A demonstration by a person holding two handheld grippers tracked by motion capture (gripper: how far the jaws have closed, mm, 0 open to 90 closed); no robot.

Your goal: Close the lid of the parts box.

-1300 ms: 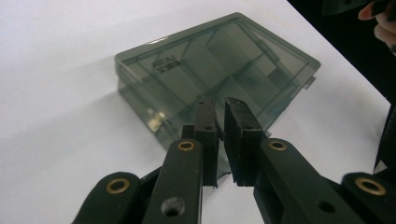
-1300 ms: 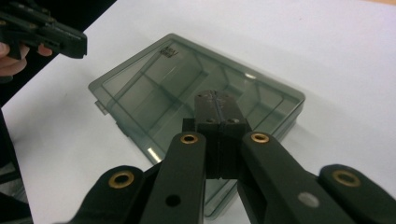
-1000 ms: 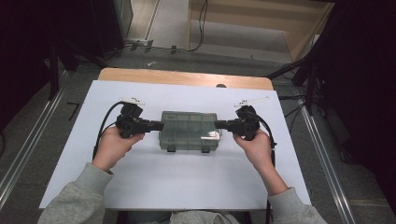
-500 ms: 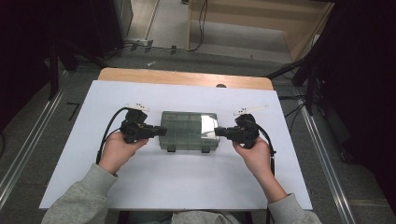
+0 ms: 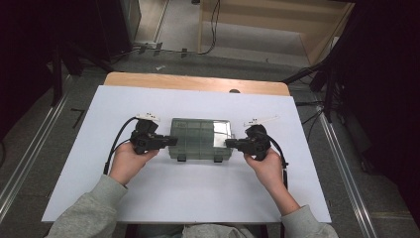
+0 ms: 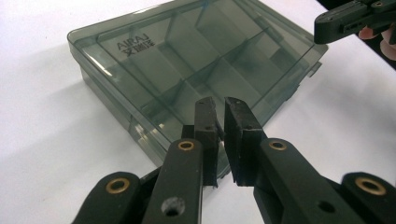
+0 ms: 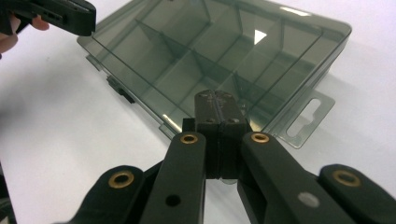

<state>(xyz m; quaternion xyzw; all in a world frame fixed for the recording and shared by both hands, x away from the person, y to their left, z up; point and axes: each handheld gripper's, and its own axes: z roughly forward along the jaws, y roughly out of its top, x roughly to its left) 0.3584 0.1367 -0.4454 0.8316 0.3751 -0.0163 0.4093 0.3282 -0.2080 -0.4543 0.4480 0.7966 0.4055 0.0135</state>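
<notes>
High view: box [image 5: 200,138] lies mid-table [image 5: 198,198], lid shut, between the two grippers. Left gripper [image 5: 171,141] meets its left end, right gripper [image 5: 229,143] its right end; both sets of jaws are closed, holding nothing.

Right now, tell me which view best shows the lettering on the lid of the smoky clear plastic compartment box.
The left gripper view: the raised lettering on the smoky clear plastic compartment box shows sharply near one corner. The high view shows the box too small, and the right gripper view shows dividers, no lettering.
</notes>
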